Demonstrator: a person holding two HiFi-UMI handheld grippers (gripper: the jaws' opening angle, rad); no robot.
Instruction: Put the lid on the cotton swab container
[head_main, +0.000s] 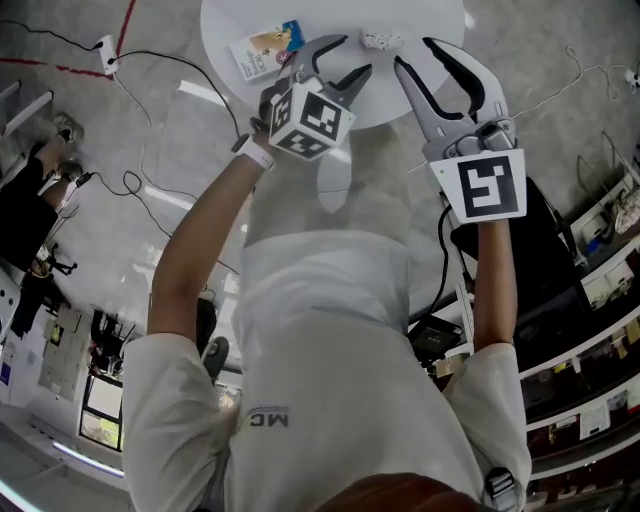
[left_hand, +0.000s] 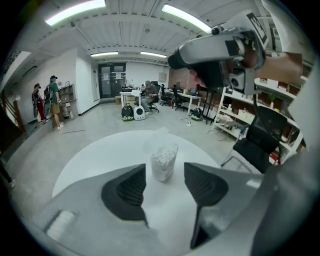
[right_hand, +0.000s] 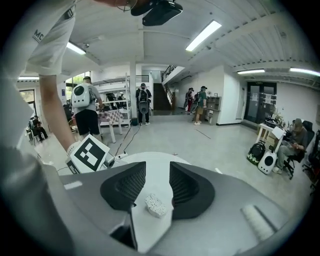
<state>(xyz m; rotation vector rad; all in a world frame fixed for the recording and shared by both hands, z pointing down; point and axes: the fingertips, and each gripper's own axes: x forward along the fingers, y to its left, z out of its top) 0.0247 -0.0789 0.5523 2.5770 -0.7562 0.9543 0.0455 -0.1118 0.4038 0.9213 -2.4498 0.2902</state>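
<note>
The cotton swab container (head_main: 382, 41), small, clear and packed with white swabs, stands on the round white table (head_main: 230, 20). In the left gripper view the container (left_hand: 164, 161) stands upright just beyond the open jaws of my left gripper (left_hand: 165, 175), and nothing touches it. A hazy clear part rises above the swabs; I cannot tell whether it is the lid. In the right gripper view the container (right_hand: 155, 205) shows low between the jaws of my right gripper (right_hand: 157, 175), which are open and apart from it. From the head view, left gripper (head_main: 352, 55) and right gripper (head_main: 414, 52) flank the container.
A colourful card (head_main: 266, 48) lies on the table's left part. Cables and a power strip (head_main: 106, 52) run over the floor at left. A black chair (left_hand: 260, 142) and shelves (head_main: 600, 290) stand to the right. People stand far off in the room.
</note>
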